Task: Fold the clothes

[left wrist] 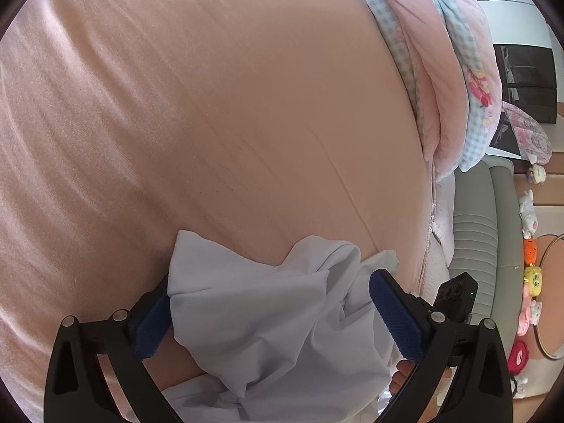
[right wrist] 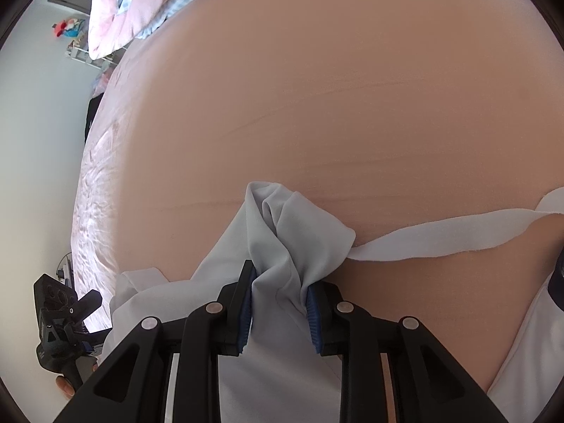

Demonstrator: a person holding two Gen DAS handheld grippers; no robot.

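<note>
Pale blue-grey soft cloth garment [left wrist: 268,320] lay crumpled on the smooth peach-pink bed sheet [left wrist: 218,112], near its front edge. Only the left wrist view showed the folded pink and blue-checked quilt [left wrist: 454,70] and the row of small plush toys [left wrist: 528,246] beside the bed. Only the right wrist view showed a long thin strip [right wrist: 440,236] of the garment stretched to the right. The left gripper [left wrist: 268,317] stood wide open, cloth between its blue pads without pressure. The right gripper [right wrist: 280,305] was closed on a bunched fold.
</note>
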